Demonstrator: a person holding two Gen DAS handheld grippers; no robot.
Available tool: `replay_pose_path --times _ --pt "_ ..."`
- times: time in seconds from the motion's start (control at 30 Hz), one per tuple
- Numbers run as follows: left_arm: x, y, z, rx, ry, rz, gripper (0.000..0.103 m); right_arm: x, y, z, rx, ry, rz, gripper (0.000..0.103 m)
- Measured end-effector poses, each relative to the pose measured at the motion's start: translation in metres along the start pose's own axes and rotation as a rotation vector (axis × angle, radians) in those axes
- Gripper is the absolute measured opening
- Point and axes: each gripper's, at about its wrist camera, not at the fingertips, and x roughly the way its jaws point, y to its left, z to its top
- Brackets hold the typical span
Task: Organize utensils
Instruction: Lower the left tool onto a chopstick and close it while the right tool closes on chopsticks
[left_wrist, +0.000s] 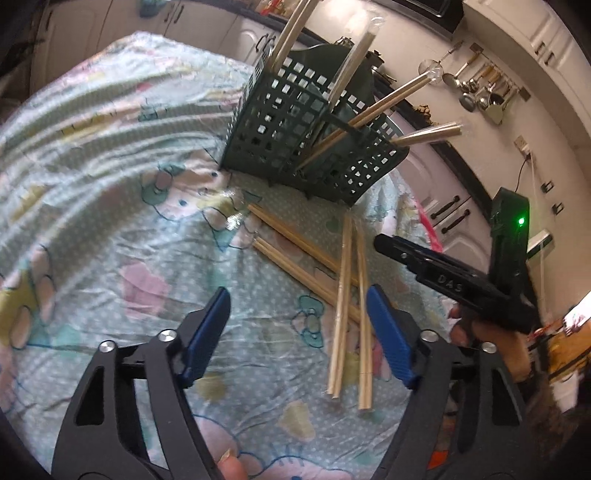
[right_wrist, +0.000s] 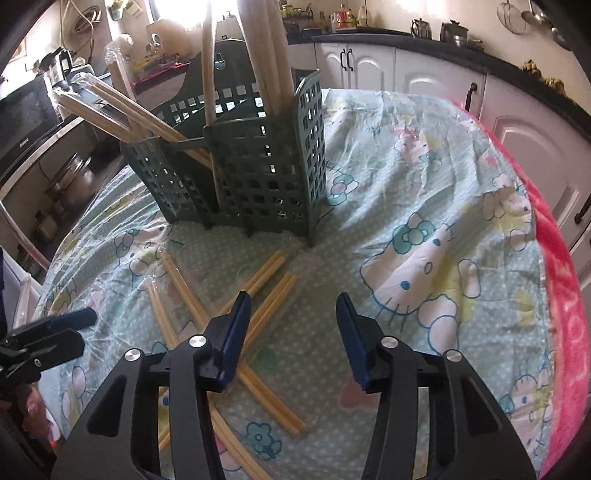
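Your left gripper (left_wrist: 297, 334) hangs over the cartoon-print cloth (left_wrist: 110, 221) with its blue pads apart and nothing between them; the wrapped chopstick pairs (left_wrist: 343, 295) lie crossed on the cloth just beside its right-hand pad, not gripped; your right gripper (right_wrist: 291, 332) is also parted and empty, its left-hand pad above the same crossed chopsticks (right_wrist: 266, 291); the green slotted utensil basket (right_wrist: 258, 166) stands upright on the cloth just beyond the loose pairs, with several wrapped chopsticks (right_wrist: 273, 48) already standing or leaning in its compartments; behind the basket run white kitchen cabinets (right_wrist: 369, 66).
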Motion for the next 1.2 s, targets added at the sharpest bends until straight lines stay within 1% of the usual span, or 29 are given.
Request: replay_pose_path --times 0.13,0.23,0.3,0.47,0.6,0.7,0.77,0.83,0.87,0.93,1.07,1.2 --pt "0.009 0.003 0.004 -0.038 0.028 -0.021 0.051 0.008 -0.001 0.003 0.017 0.020 0.021 0.036" --pt "0.015 0.008 0.011 -0.072 0.038 -0.025 0.049 0.014 -0.005 0.005 0.029 0.038 0.027 0.033" --pt "0.022 0.011 0.016 -0.083 0.048 -0.013 0.047 0.016 -0.008 0.008 0.044 0.044 0.032 0.033" --pt "0.032 0.018 0.031 -0.116 0.047 0.009 0.047 0.019 -0.012 0.020 0.083 0.042 0.062 0.033" --pt "0.040 0.021 0.037 -0.124 0.056 0.027 0.047 0.021 -0.013 0.026 0.092 0.046 0.067 0.033" --pt "0.046 0.022 0.040 -0.128 0.059 0.039 0.047 0.026 -0.014 0.026 0.097 0.065 0.056 0.033" --pt "0.049 0.024 0.042 -0.134 0.054 0.054 0.042 0.031 -0.018 0.026 0.117 0.075 0.061 0.033" --pt "0.050 0.026 0.043 -0.141 0.050 0.071 0.035 0.035 -0.021 0.025 0.135 0.089 0.067 0.033" --pt "0.051 0.027 0.043 -0.145 0.048 0.077 0.033 0.037 -0.022 0.025 0.138 0.095 0.070 0.033" --pt "0.052 0.028 0.044 -0.149 0.043 0.085 0.032 0.040 -0.024 0.023 0.147 0.102 0.076 0.029" --pt "0.054 0.027 0.048 -0.154 0.040 0.097 0.031 0.040 -0.025 0.023 0.160 0.093 0.090 0.028" --pt "0.056 0.030 0.052 -0.153 0.033 0.124 0.026 0.041 -0.027 0.022 0.161 0.086 0.101 0.024"
